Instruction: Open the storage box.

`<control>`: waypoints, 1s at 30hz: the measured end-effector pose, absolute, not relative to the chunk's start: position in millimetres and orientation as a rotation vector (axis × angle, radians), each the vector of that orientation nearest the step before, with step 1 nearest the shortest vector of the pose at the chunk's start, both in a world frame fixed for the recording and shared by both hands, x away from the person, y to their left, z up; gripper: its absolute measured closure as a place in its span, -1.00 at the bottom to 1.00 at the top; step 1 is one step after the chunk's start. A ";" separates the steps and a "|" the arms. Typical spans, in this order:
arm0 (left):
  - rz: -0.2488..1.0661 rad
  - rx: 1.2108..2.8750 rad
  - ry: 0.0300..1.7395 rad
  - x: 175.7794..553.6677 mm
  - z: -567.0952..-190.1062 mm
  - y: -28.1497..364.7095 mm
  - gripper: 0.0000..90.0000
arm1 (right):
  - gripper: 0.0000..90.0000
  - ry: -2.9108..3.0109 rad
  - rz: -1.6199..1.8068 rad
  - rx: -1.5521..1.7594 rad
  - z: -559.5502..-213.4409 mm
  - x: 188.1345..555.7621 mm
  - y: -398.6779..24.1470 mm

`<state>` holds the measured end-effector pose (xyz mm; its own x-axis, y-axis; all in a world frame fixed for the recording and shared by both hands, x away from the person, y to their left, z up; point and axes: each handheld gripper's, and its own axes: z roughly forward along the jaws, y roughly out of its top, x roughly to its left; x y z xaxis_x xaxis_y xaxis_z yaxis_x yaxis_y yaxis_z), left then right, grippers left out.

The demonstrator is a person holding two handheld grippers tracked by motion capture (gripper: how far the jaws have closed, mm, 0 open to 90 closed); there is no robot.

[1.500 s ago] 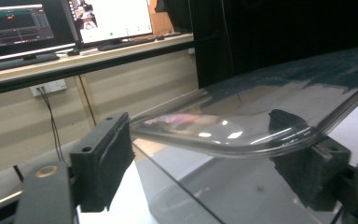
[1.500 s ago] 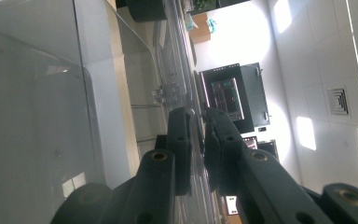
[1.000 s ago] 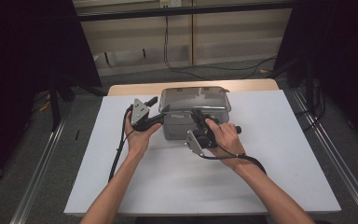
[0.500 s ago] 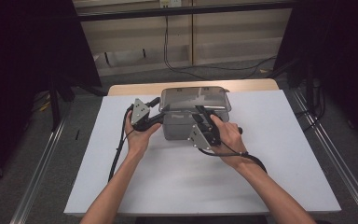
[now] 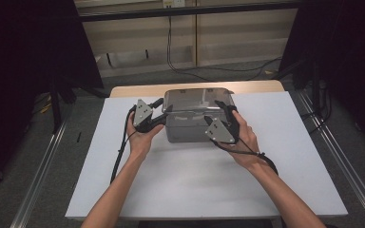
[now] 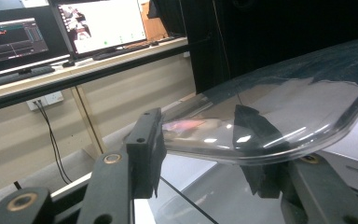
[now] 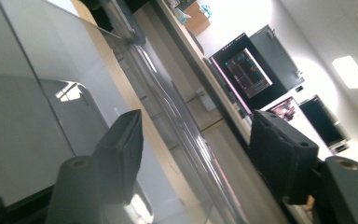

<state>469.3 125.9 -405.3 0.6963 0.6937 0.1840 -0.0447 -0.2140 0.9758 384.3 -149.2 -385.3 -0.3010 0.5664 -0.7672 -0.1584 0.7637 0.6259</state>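
A grey box (image 5: 190, 132) with a clear lid (image 5: 197, 99) stands at the back of the white table (image 5: 195, 180). My left gripper (image 5: 164, 108) is at the lid's left end. In the left gripper view the clear lid (image 6: 284, 107) runs between the jaws of the left gripper (image 6: 200, 149), which have just been closing, and both pads lie against it. My right gripper (image 5: 224, 107) is at the lid's right end. Its jaws have just been opening; in the right gripper view the lid's rim (image 7: 168, 107) passes between the jaws of the right gripper (image 7: 196, 149), untouched.
The box sits near the table's far edge, with a wooden strip (image 5: 133, 90) behind it. A black frame bar (image 5: 190, 10) crosses the back, and cables (image 5: 180, 66) lie on the floor beyond. Metal rails (image 5: 43, 175) run along both sides.
The right gripper has moved from the front of the box to the lid's right end, and its jaws have opened. The left gripper has stayed at the lid's left end.
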 end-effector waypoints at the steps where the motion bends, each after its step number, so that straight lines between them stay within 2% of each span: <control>1: 0.738 1.663 0.531 469.3 -405.2 125.9 0.18 | -0.25 1.741 0.750 0.343 -384.9 385.1 -152.4; 6: 0.739 1.666 0.530 470.1 -405.1 126.2 0.17 | -0.43 1.759 0.839 0.457 -384.9 388.6 -169.7; 10: 0.739 1.672 0.533 471.9 -406.1 126.1 0.17 | -0.47 1.767 0.859 0.499 -385.5 390.8 -176.4; 30: 0.734 1.667 0.535 475.3 -403.8 125.3 0.18 | -0.49 1.781 1.171 0.744 -387.4 405.0 -216.4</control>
